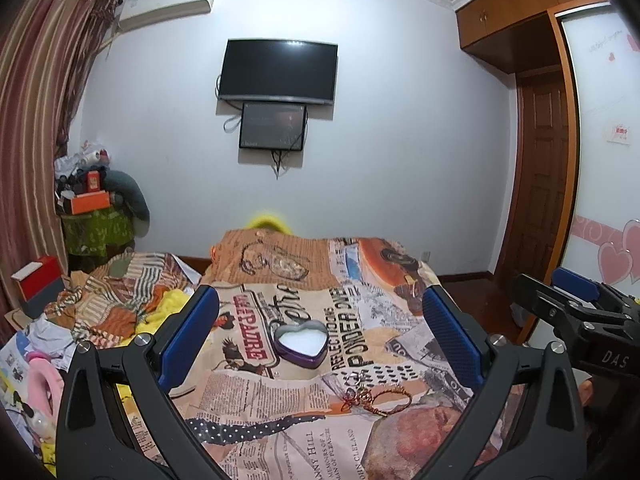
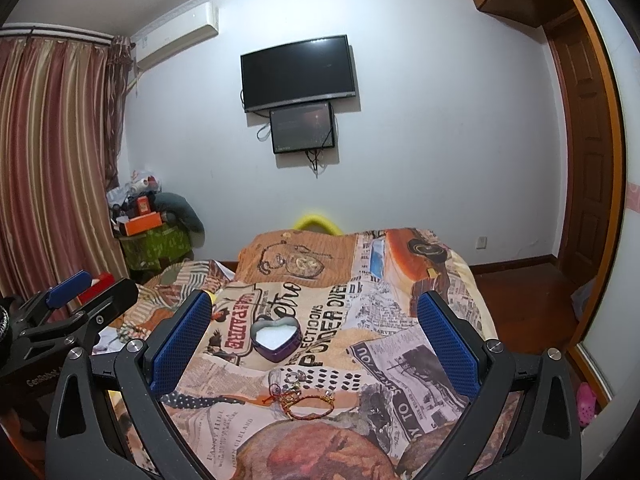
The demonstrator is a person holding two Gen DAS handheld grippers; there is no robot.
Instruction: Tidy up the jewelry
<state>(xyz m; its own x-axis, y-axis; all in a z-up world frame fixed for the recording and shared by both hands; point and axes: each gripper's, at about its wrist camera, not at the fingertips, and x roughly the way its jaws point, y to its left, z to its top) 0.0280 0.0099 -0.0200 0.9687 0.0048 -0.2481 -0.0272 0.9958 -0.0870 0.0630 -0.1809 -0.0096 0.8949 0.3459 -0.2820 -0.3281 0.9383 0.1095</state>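
Note:
A purple heart-shaped tin (image 1: 301, 343) with white lining stands open on the printed cloth (image 1: 256, 400); it also shows in the right wrist view (image 2: 276, 338). A small heap of jewelry (image 1: 372, 398), a red and gold braided bracelet with charms, lies just in front of the tin, also in the right wrist view (image 2: 304, 396). My left gripper (image 1: 320, 332) is open and empty, held above the cloth behind the jewelry. My right gripper (image 2: 314, 332) is open and empty, beside the left one. Each gripper shows at the edge of the other's view.
The cloth covers a raised surface (image 2: 400, 264) with a drop at its right and far edges. Crumpled bedding and clutter (image 1: 112, 304) lie to the left. A wooden floor (image 2: 520, 292) and a sliding wardrobe door (image 1: 600, 160) are at the right.

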